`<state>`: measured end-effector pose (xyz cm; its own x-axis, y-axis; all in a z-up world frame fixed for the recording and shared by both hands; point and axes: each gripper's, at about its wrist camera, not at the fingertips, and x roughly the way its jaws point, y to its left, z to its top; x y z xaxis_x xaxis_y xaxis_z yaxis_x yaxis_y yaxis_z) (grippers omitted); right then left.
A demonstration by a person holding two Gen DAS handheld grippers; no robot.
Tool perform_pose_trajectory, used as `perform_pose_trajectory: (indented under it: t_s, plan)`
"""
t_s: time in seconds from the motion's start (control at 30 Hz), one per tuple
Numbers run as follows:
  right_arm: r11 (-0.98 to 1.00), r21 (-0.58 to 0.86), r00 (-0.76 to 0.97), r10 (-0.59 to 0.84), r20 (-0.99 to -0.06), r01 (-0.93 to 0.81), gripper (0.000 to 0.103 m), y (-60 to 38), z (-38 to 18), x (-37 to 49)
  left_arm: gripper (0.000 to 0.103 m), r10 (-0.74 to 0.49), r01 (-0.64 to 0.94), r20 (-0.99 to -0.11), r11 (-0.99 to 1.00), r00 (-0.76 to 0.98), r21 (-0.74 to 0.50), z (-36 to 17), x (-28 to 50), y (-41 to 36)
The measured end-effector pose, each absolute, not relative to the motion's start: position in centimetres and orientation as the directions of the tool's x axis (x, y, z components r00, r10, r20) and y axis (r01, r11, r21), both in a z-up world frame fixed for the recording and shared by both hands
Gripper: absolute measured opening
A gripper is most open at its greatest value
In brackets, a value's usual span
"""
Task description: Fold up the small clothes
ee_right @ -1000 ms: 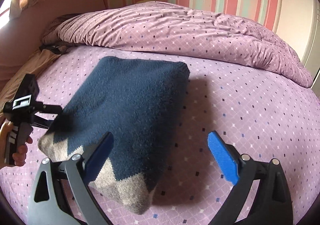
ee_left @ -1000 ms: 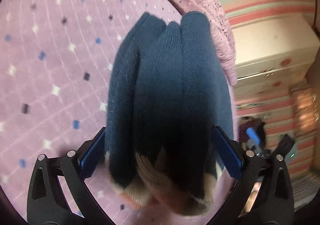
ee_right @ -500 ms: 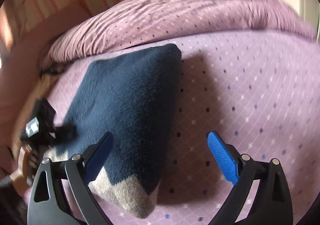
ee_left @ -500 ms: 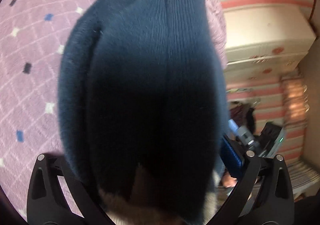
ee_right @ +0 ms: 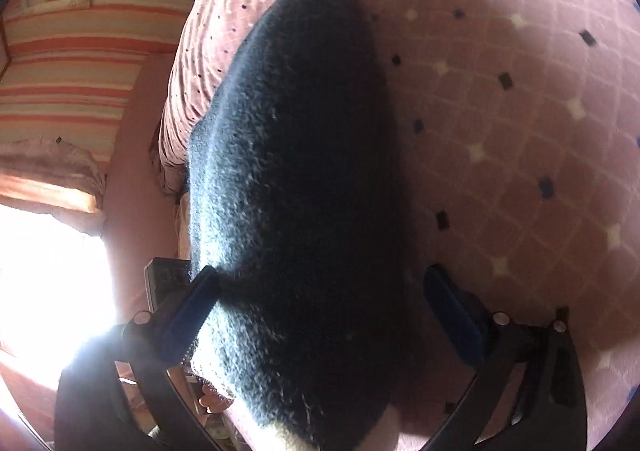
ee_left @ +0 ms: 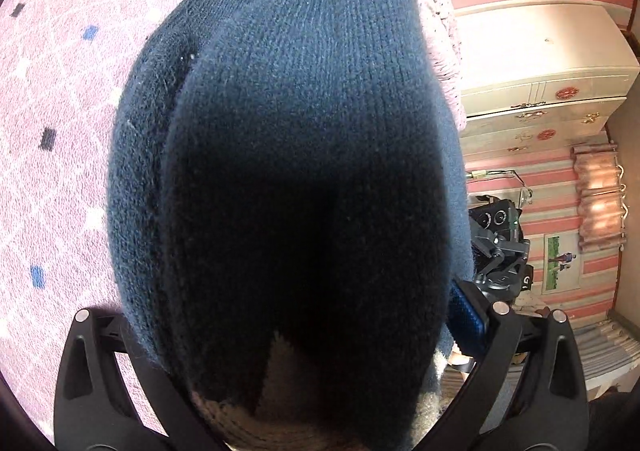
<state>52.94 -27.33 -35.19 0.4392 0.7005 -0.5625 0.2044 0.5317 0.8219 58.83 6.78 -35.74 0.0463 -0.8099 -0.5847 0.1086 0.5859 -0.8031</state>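
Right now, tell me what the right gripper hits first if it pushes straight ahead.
The folded navy knit garment: it already lies between the open jaws of the right gripper, so going on runs into it, with the quilted pink bedspread beneath.

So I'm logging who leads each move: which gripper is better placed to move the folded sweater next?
Left, probably. The left gripper straddles the folded navy sweater, which fills the gap between its fingers. The right gripper has just opened wide: one pad touches the sweater, the other stands clear.

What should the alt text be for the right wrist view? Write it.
A folded navy knit garment with a beige edge fills the middle, standing between the fingers of the open right tool; its left pad touches the knit, the right pad stands clear. It rests on a pink diamond-patterned bedspread, striped wall at left.
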Motion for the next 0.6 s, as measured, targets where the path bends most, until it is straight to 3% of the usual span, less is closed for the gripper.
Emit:
perform_pose_trajectory:
  t_s: [0.23,0.4,0.6]
  plan:
    - [0.689,0.714,0.377,0.633,-0.676,0.125,0.100,-22.6,-33.8,54.7,0.100,-0.703,0.150,-0.710,0.706,0.032,-0.692,-34.1,59.0,2.8]
    - [0.754,0.648,0.400,0.563,-0.723,0.111,0.079,-21.7,-32.7,54.2,0.100,-0.590,0.241,-0.805,0.791,0.055,-0.563,-32.3,58.7,-0.7]
    - [0.843,0.531,0.415,0.453,-0.789,0.088,0.066,-19.6,-29.9,54.2,0.077,-0.452,0.342,-0.873,0.862,0.182,-0.375,-29.1,57.0,-4.0]
